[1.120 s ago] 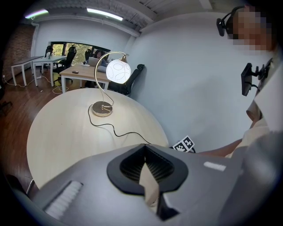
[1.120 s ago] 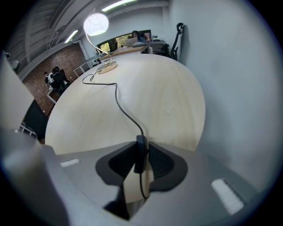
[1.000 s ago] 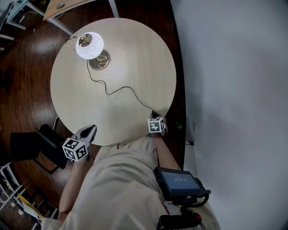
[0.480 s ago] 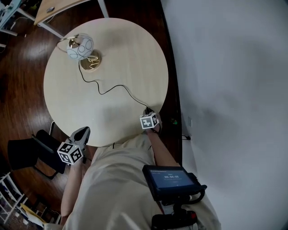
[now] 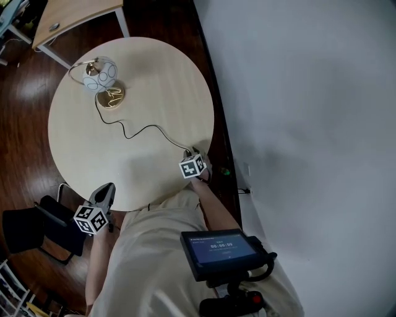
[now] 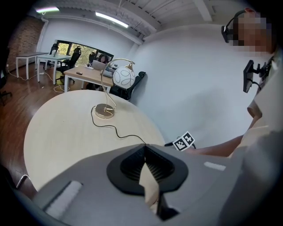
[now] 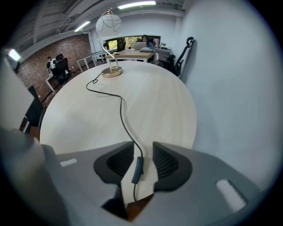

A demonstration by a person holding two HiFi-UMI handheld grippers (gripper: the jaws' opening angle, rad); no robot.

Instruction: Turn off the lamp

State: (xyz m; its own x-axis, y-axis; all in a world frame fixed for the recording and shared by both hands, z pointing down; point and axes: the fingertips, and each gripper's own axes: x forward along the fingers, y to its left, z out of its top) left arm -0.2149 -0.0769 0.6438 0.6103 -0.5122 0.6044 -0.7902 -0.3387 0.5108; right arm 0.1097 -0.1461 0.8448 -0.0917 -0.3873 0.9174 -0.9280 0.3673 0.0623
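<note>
Lamp [image 5: 99,75] unlit, far side of table [image 5: 148,74]. R gripper [image 7: 142,154] at table's near edge, jaws just been opening, loose round cord switch [image 7: 138,170]. L gripper [image 6: 145,152] off table's near edge, jaws together, empty.

A plain white wall [image 5: 309,124] runs beside the round pale wooden tabletop [image 5: 154,80], which stands on a dark brown wooden floor [image 5: 25,111]. A black chair [image 5: 34,226] sits near its edge. Beyond are a rectangular white-legged wooden desk [image 5: 74,15], a red brick wall [image 7: 73,46], a wide window [image 6: 82,48] and bright ceiling strip lights [image 6: 110,18].
</note>
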